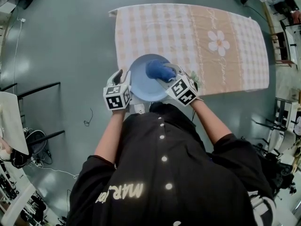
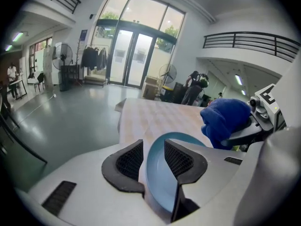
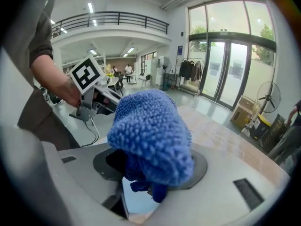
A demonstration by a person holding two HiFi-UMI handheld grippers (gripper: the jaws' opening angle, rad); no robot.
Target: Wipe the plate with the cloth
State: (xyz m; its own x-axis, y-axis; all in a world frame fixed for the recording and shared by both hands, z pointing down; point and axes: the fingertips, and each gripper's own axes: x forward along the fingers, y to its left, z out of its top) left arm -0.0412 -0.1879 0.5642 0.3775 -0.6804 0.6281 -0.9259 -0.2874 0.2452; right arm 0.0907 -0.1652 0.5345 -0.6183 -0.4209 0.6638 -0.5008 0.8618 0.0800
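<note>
Checked tablecloth [image 1: 235, 27] covers the table, flower print [image 1: 218, 41] toward the right. The rest of it is bare, so all the work sits at the near edge, close to the person's body.

Light-blue plate [image 1: 141, 81] is at the near-left part of the tablecloth and overhangs its near edge. It looks held up off the surface rather than resting on it, though that's a judgement from the head view. Holding it free lets the face be angled toward the wiping hand.

Blue microfibre cloth [image 1: 160, 70] is bunched into a fat wad on the right side of the plate's face. A wad gives a soft contact patch and keeps the hard jaws off the glaze.

Left gripper [image 2: 153, 145] is clenched on the plate's left rim, one pad on the blue inner face and the other on the pale underside. It acts as a fixture, gripping at the edge so the face stays clear for wiping.

Right gripper [image 3: 148, 178] is clamped on the cloth. The wad balloons over the jaw tips and hides them. The plate shows just below it.

Step in hand: the wipe, with the cloth on or just at the plate.
</note>
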